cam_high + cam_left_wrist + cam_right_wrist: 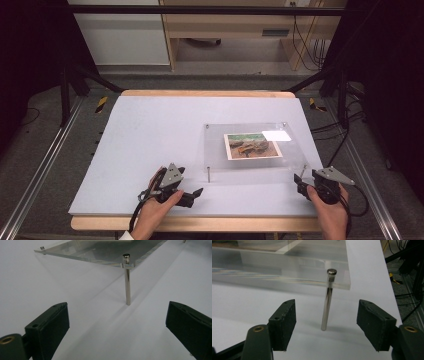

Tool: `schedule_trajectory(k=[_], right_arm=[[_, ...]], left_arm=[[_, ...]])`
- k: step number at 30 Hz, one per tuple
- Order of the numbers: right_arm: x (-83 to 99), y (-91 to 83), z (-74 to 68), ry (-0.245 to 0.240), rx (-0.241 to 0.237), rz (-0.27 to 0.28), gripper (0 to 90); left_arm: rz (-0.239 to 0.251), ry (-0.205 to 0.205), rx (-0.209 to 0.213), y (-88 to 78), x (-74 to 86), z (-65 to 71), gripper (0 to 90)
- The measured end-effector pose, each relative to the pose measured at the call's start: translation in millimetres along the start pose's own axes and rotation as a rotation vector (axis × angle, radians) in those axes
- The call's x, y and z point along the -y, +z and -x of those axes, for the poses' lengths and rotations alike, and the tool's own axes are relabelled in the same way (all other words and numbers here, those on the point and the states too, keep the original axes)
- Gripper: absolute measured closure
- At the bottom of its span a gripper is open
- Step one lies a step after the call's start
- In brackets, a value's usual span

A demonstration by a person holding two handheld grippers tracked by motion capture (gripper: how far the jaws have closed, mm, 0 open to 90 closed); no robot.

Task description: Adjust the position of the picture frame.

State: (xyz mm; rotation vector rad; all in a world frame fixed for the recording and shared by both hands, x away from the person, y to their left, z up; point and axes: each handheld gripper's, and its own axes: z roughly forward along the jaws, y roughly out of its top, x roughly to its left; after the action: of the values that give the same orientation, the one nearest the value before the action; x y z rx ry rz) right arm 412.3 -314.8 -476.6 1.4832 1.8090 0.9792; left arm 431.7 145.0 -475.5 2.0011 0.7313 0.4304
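Note:
A clear acrylic plate [250, 145] stands on thin metal posts over the white mat, with a colour photo [252, 145] at its middle. My left gripper [194, 192] lies at the near left, aimed at the plate's near-left post [208, 173]. In the left gripper view that post [127, 285] stands ahead of the open left gripper [117, 307], nothing between the pads. My right gripper [300, 181] sits by the near-right post [303, 170]. In the right gripper view this post [327, 305] stands in the gap of the open right gripper [326, 303], pads clear of it.
The white mat [150, 135] covers a wooden table whose near edge [200, 223] runs under my hands. Black frame struts and cables [345, 115] stand to the right of the table. A wooden desk [230, 30] is beyond the far edge.

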Motion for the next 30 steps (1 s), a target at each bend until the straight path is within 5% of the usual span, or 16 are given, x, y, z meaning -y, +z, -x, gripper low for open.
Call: schedule_trajectory(k=[5, 14, 19, 30], right_arm=[[-6.0, 8.5, 3.1, 0.026, -0.016, 0.014, 34.4], [-8.7, 18.0, 7.4, 0.027, -0.051, 0.022, 67.8], [-9.0, 17.5, 11.8, 0.046, -0.102, 0.053, 83.5], [-14.0, 12.0, 14.0, 0.102, -0.135, 0.094, 84.2]], left_arm=[[0.037, -0.026, 0.009, -0.6, -2.6, 2.8, 5.3], [0.078, -0.068, 0.016, 1.3, -6.0, 7.2, 11.3], [0.076, -0.085, 0.017, 8.2, -9.8, 13.5, 22.5], [0.055, -0.168, 0.010, 26.9, -14.5, 11.7, 58.7]])
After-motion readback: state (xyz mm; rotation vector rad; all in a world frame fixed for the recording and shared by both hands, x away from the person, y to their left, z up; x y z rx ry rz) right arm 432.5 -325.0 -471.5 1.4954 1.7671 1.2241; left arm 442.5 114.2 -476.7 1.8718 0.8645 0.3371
